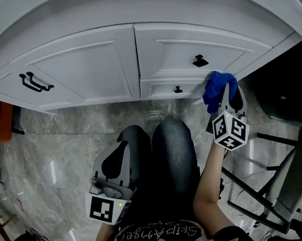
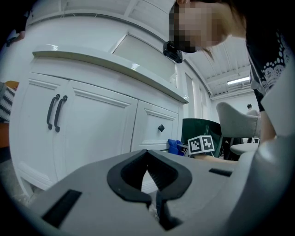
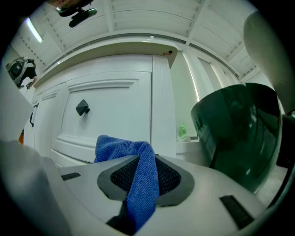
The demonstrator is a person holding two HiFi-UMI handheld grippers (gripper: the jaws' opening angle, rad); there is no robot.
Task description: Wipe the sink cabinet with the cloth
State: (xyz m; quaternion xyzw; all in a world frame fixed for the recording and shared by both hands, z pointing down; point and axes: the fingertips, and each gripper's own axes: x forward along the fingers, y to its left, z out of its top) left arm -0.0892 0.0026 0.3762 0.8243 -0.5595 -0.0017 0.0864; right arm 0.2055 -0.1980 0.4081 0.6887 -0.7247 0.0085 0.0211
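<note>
The white sink cabinet [image 1: 93, 68] fills the upper part of the head view, with its drawers [image 1: 186, 48] on the right. A blue cloth [image 1: 218, 88] is pinched in my right gripper [image 1: 225, 96], which is shut on it. In the right gripper view the blue cloth [image 3: 138, 175] drapes out over the jaws, close to the drawer front [image 3: 110, 115] near its right edge. My left gripper [image 1: 116, 164] hangs low over the person's knee, away from the cabinet; its jaws are shut and hold nothing [image 2: 152, 184].
Black double handles [image 1: 35, 82] sit on the left cabinet door, black knobs [image 1: 199, 60] on the drawers. A dark green bin [image 3: 239, 133] stands right of the cabinet. Black metal chair legs [image 1: 260, 175] lie at the right. The floor [image 1: 52, 152] is grey marble tile.
</note>
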